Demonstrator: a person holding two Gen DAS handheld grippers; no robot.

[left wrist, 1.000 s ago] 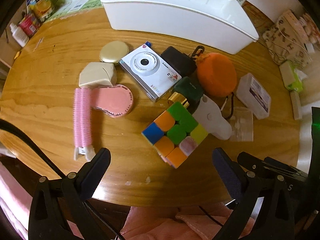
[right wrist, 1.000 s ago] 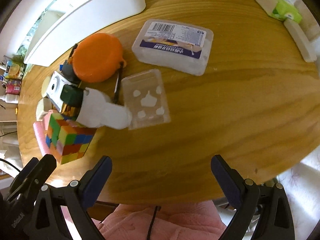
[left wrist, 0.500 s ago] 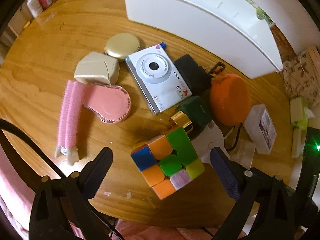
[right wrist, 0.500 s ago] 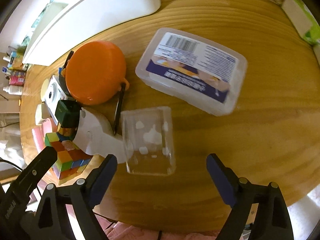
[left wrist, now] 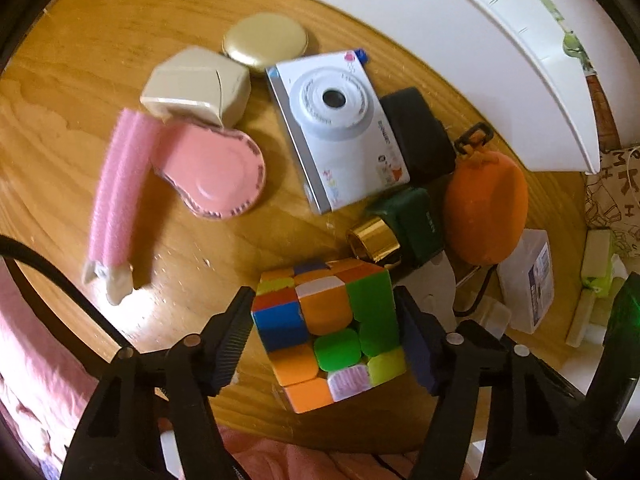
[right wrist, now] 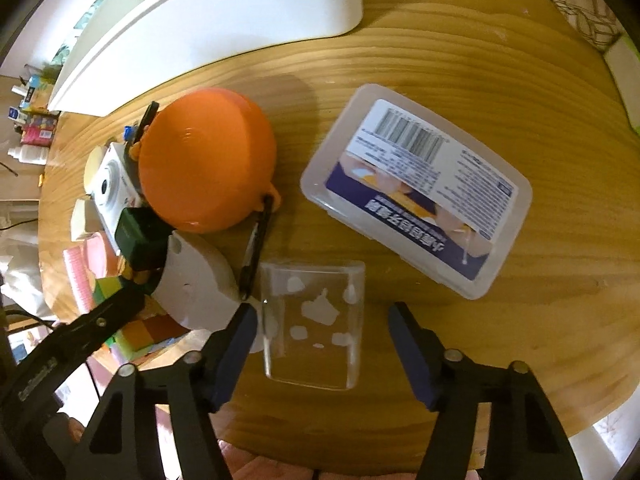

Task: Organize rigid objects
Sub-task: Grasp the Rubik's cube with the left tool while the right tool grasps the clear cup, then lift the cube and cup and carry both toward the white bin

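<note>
Puzzle cube sits between the left tool fingers

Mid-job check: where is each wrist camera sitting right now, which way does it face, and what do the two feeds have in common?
Left wrist: on the left gripper, looking steeply down at the round wooden table; its black fingers flank the multicoloured puzzle cube, jaws just closing.
Right wrist: on the right gripper, also facing steeply down; its fingers straddle the small clear plastic case, jaws just closing, not yet pressing; a fingertip shows at the bottom edge.
Shared: cube, round orange pouch, white toy camera, labelled translucent box, white bin.
</note>
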